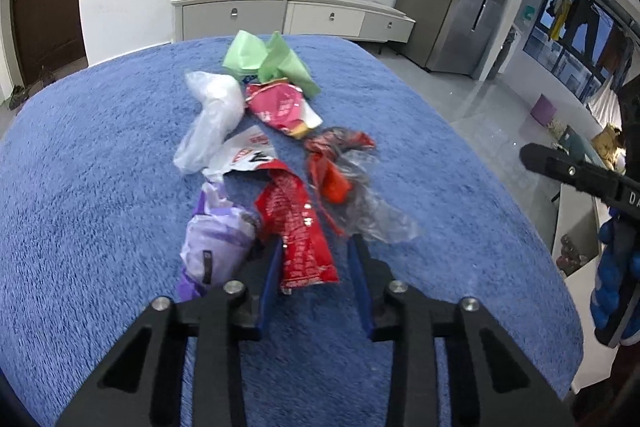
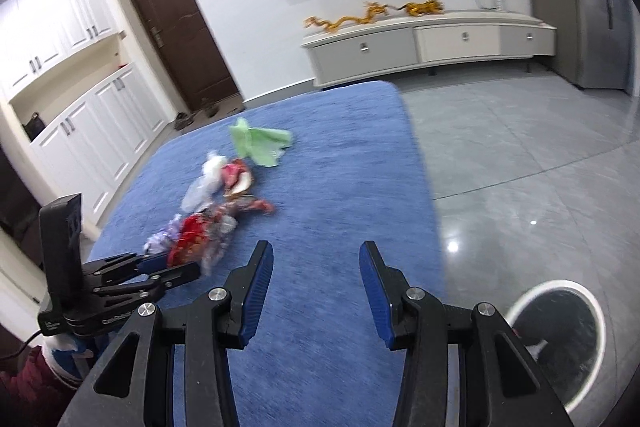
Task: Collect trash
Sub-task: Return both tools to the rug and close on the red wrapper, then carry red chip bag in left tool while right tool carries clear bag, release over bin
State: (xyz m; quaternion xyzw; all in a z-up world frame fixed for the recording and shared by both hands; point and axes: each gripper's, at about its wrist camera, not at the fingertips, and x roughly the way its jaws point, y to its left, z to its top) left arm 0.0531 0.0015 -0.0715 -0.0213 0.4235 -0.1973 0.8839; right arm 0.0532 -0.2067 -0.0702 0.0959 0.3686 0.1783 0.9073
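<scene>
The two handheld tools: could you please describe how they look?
Both, the left tool and right tool, have matte black angular frames, silver round bolts and ribbed blue finger pads. In the right view, the left one bears a black box, white lettering and a black cable.

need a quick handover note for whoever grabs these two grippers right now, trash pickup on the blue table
Left gripper: jaws straddle the red wrapper, not yet clamped.
Right gripper: open, empty, above the blue table near its edge.
Trash: the pile still lies along the table, from purple bag to green bag.
Bin: on the floor at right.
Done: nothing visibly collected.
Left: grip the wrapper, bin everything.
</scene>
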